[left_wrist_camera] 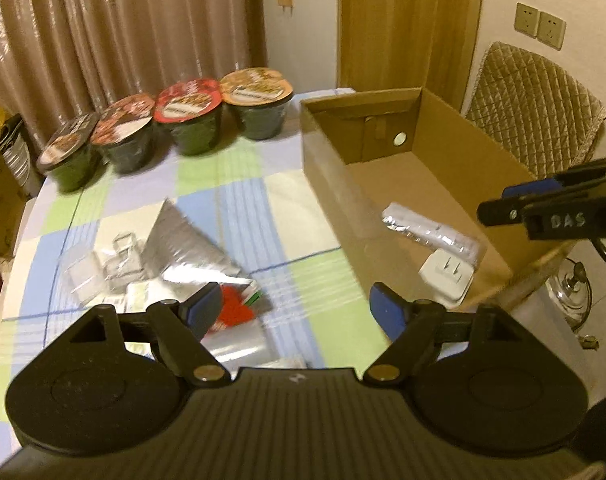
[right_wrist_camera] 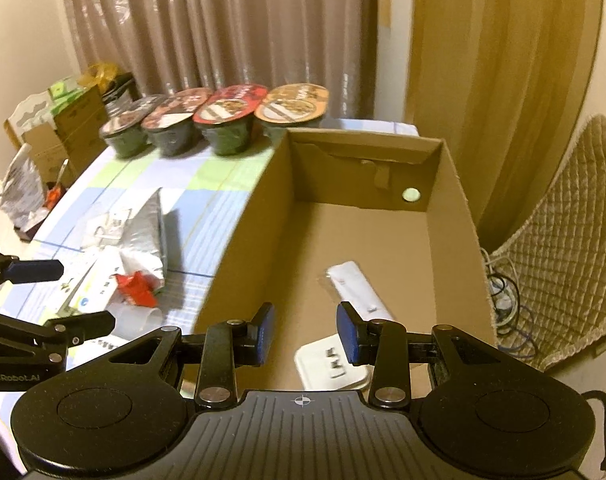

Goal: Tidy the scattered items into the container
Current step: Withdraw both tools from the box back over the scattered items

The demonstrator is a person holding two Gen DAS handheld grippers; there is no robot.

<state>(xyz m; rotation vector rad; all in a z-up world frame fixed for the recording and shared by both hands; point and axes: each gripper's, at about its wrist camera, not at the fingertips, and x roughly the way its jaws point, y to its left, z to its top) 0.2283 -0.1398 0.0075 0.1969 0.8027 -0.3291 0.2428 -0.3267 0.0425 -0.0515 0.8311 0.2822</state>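
On the checked tablecloth (left_wrist_camera: 239, 200), a cardboard box (left_wrist_camera: 327, 184) is sitting open, holding a white plug adapter (left_wrist_camera: 447, 276) and a clear-wrapped white packet (left_wrist_camera: 431, 232). Beside the box, a silver foil pouch (left_wrist_camera: 183, 240), clear plastic packaging (left_wrist_camera: 99, 268) and a red wrapper (left_wrist_camera: 235, 308) are lying scattered. Left gripper (left_wrist_camera: 295, 306): hovering over that pile, jaws spread wide, gripping nothing. Right gripper (right_wrist_camera: 305, 330): hanging above the box interior, jaws parted, carrying nothing. Four noodle cups (left_wrist_camera: 191, 120) are lining the far edge.

Brown curtains (left_wrist_camera: 115, 32) behind a quilted chair (left_wrist_camera: 539, 108)
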